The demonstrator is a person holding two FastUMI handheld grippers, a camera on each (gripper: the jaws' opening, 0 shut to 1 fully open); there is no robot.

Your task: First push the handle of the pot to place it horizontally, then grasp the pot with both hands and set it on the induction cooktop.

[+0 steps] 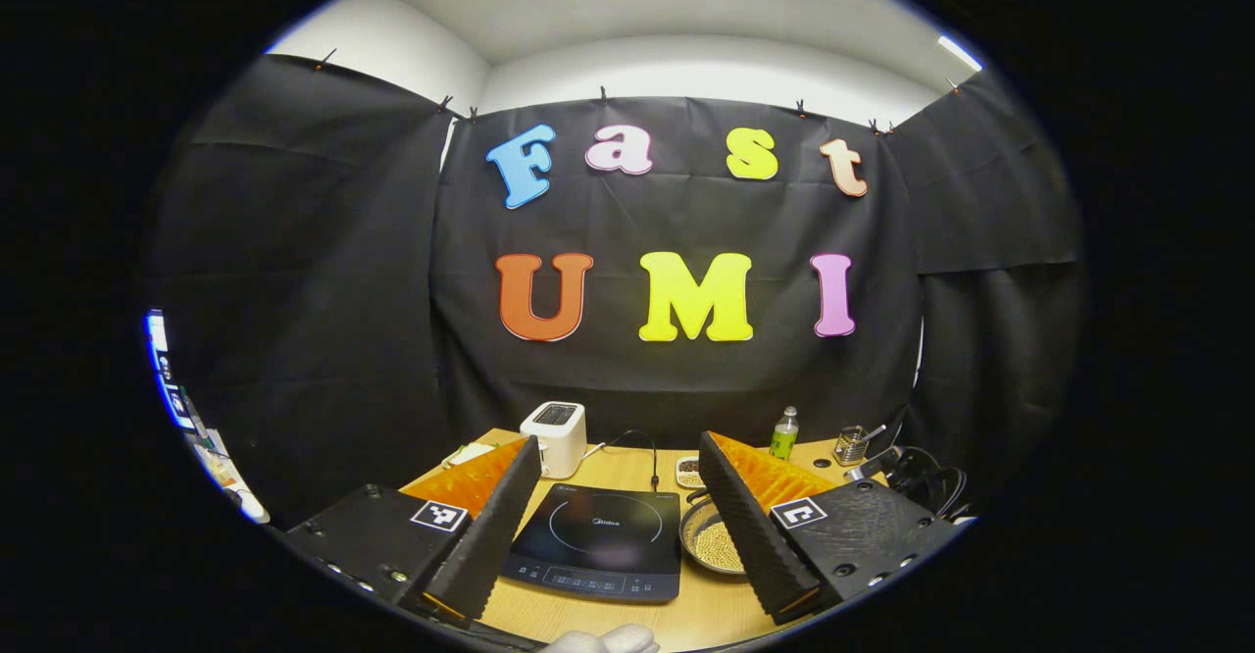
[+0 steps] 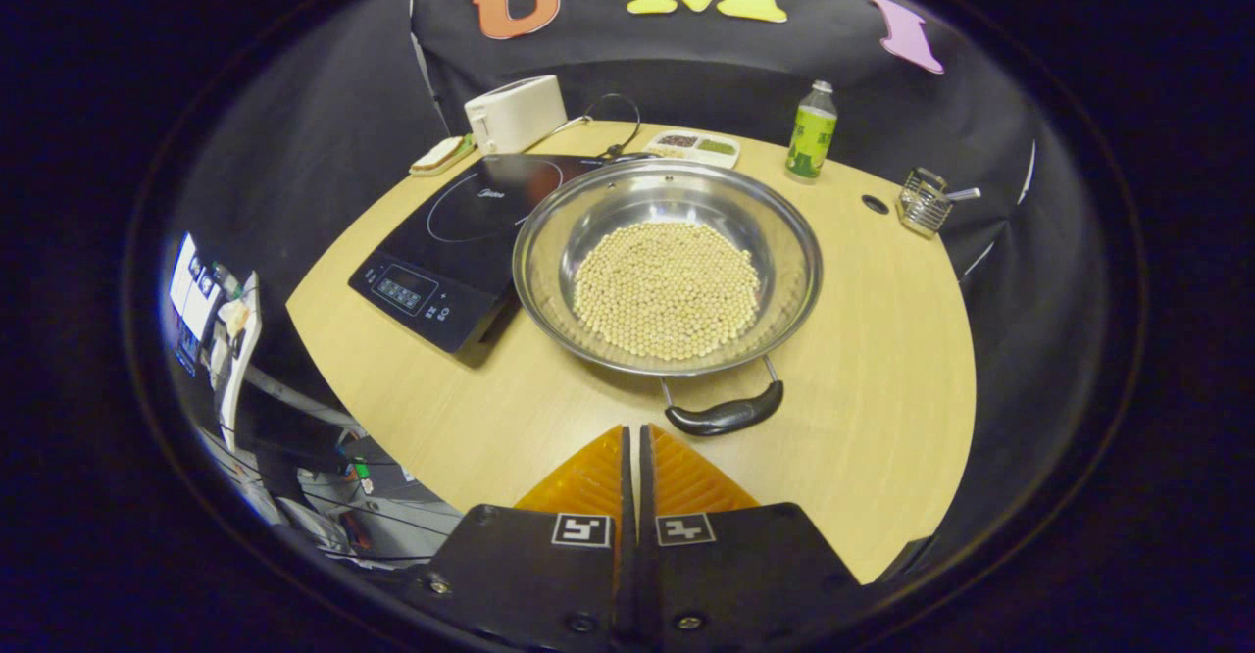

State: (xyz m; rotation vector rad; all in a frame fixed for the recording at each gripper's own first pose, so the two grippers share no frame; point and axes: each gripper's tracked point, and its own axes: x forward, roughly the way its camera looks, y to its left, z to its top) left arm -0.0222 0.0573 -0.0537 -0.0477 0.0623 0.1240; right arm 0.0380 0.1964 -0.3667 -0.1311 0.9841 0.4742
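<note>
The pot (image 2: 669, 271), a wide steel pan loaded with loose beans, sits on the table just right of the induction cooktop (image 2: 461, 241); likely heavy and slick-rimmed, best taken by its handle (image 2: 726, 416). Near that handle, the right gripper (image 2: 632, 447) is closed and empty; the left gripper (image 1: 618, 477) gapes open

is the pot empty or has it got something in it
Not empty: the pot holds a layer of small pale beads covering its bottom, seen in the right gripper view.
</note>
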